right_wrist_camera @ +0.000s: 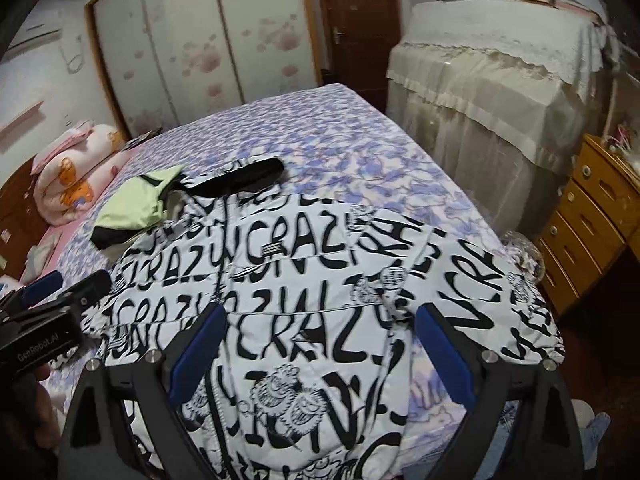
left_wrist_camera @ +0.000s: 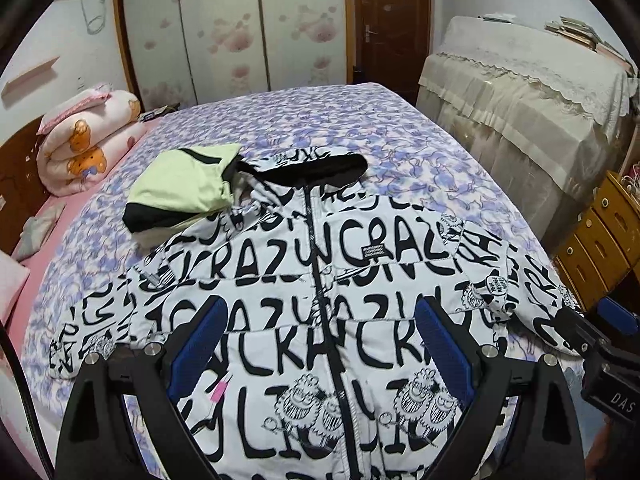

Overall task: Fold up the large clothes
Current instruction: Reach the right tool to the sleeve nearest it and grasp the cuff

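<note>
Bedding with a purple floral print covers the bed (left_wrist_camera: 420, 152), and on it lies the jacket (left_wrist_camera: 304, 280), a padded, quilted white garment printed all over with bold black lettering and small cartoon figures, spread front-up with both sleeves out to its sides and a black zip running down its middle. Its black-lined hood (left_wrist_camera: 320, 166) points toward the far end of the bed. Touching the jacket's shoulder on the headboard side sits a folded pale-green garment (left_wrist_camera: 180, 184) with black trim, smooth and flat-stacked. Beyond that garment, at the head of the bed, rests a rolled pink quilt (left_wrist_camera: 84, 148) with a bear pattern, soft and bulging. Past the jacket's other sleeve stands a yellow wooden chest of drawers (right_wrist_camera: 592, 216), drawers closed, so their contents cannot be told; clutter rests on top, too blurred to name. Behind it a bulky shape is draped in cream lace-edged cloth (right_wrist_camera: 500, 80). The left gripper (left_wrist_camera: 320, 344) hovers over the jacket's lower front, its blue ribbed pads (left_wrist_camera: 200, 352) spread wide and gripping nothing. The right gripper (right_wrist_camera: 320, 344) hangs likewise above the jacket near its sleeve, fingers wide apart, empty.
</note>
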